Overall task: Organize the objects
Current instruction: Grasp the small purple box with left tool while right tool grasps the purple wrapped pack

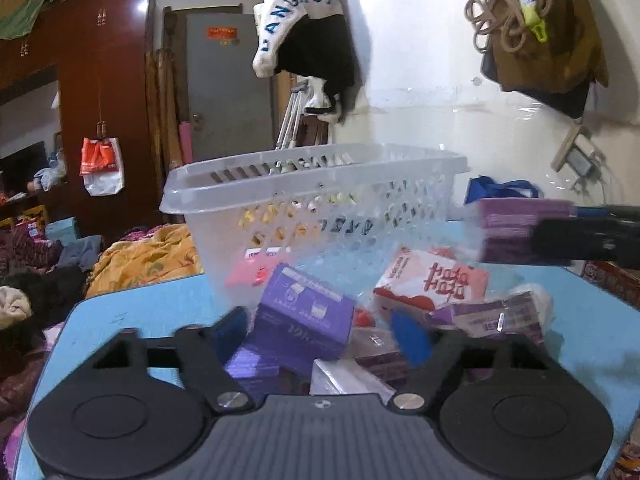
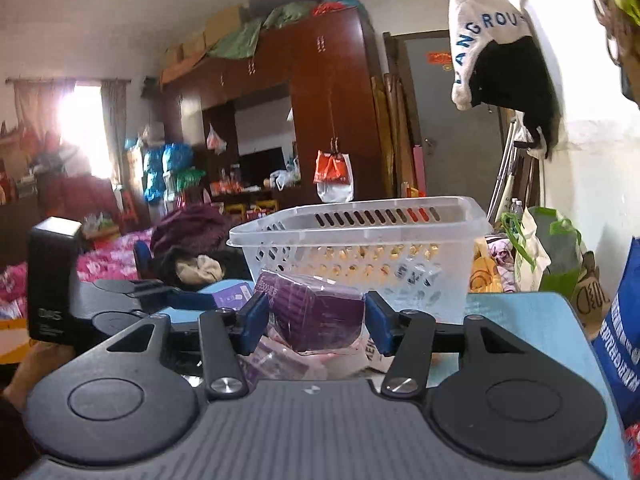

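A clear plastic basket (image 1: 316, 184) stands on the blue table (image 1: 132, 312), with small items inside; it also shows in the right wrist view (image 2: 360, 236). In front of it lies a pile of boxes: a purple box (image 1: 306, 312), a white-and-red box (image 1: 436, 280) and others. My left gripper (image 1: 320, 336) is open over the pile, around the purple box without closing on it. My right gripper (image 2: 316, 322) is shut on a dark purple pack (image 2: 320, 312), held above the pile near the basket; it also appears at the right of the left wrist view (image 1: 520, 232).
A bed with heaped clothes and blankets (image 1: 144, 256) lies left of the table. A blue bag (image 2: 620, 344) stands at the table's right edge, green bags (image 2: 556, 248) behind. A brown wardrobe (image 2: 332, 100) and a grey door (image 1: 228, 88) are at the back.
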